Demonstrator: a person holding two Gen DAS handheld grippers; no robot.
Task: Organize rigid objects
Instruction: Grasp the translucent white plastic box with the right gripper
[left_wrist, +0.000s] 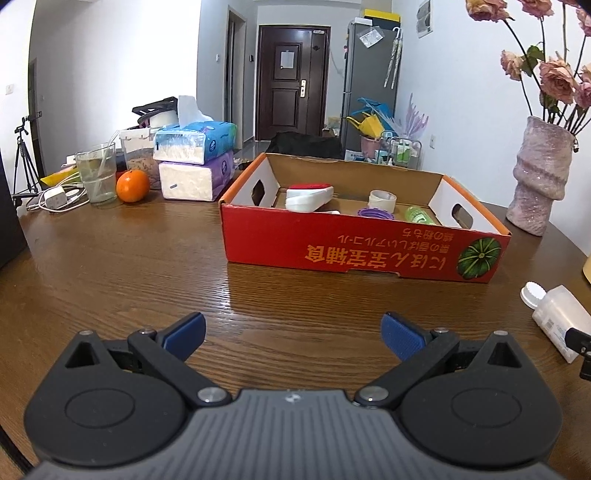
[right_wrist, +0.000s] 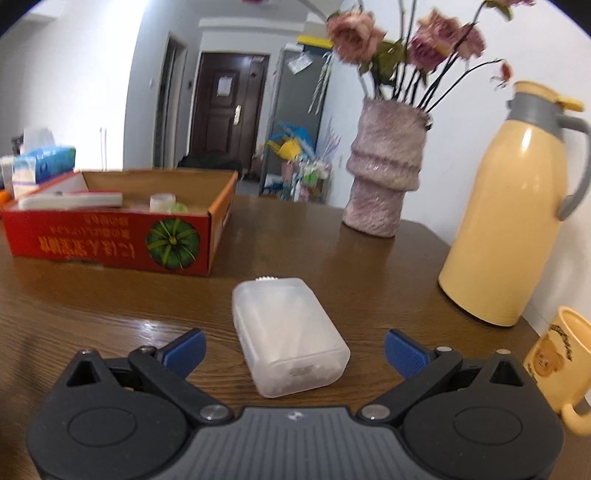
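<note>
Translucent white plastic bottle (right_wrist: 290, 338), flat-sided w/ a ribbed white cap, lay on its side on the dark wood-grain table (right_wrist: 110, 306), cap end pointing away from you, base end nearest the right gripper (right_wrist: 294, 350). Your right claw was spread wide, blue pads either side of the base end, not touching it. So the step in hand looked like the approach to pick up that bottle; grip not yet made. The bottle sat well apart from the red cardboard box w/ orange rim (left_wrist: 364, 249), which already held a white-and-red flat case (left_wrist: 308, 197), a roll of pale tape (left_wrist: 382, 199), a purple ring lid (left_wrist: 373, 213) and a green bottle (left_wrist: 419, 216).

Left gripper (left_wrist: 293, 336) was also spread wide, nothing between its pads, facing the box front over bare table.

Next move, as I judge it: you'd need to push the right claw fwd so the pads bracket the bottle's flat sides, close squarely, then lift and carry it left to the box. Smooth plastic may slip if you pinch only the rounded base corners.

Writing: box front carried yellow Japanese/Chinese-style characters, upside down from your side, next to a green pumpkin picture (left_wrist: 479, 257); couldn't read them reliably. Small printed label on the bottle was too tiny to read. Yellow mug (right_wrist: 559, 369) had a bear drawing w/ lettering, illegible.
</note>
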